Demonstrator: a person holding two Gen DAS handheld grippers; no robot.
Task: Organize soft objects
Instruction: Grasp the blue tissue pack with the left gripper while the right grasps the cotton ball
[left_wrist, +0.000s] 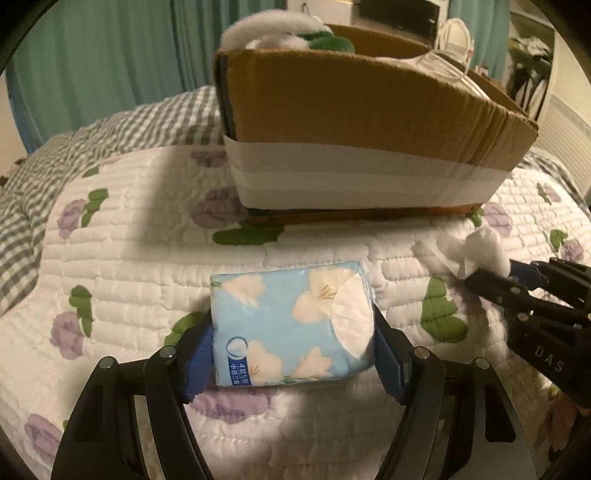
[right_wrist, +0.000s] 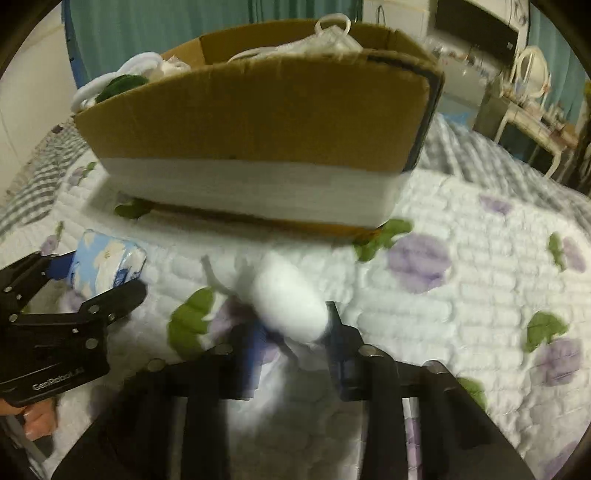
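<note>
My left gripper is shut on a light blue tissue pack with white flowers, held just above the quilt in front of the cardboard box. The pack also shows in the right wrist view, with the left gripper around it. My right gripper is shut on a white fluffy cotton wad, blurred by motion; it shows in the left wrist view at the right gripper's tips. The box holds white and green plush items and white masks.
A white quilt with purple flowers covers the bed, with a grey checked blanket at the left. Teal curtains hang behind. A white dresser with a mirror stands to the right of the bed.
</note>
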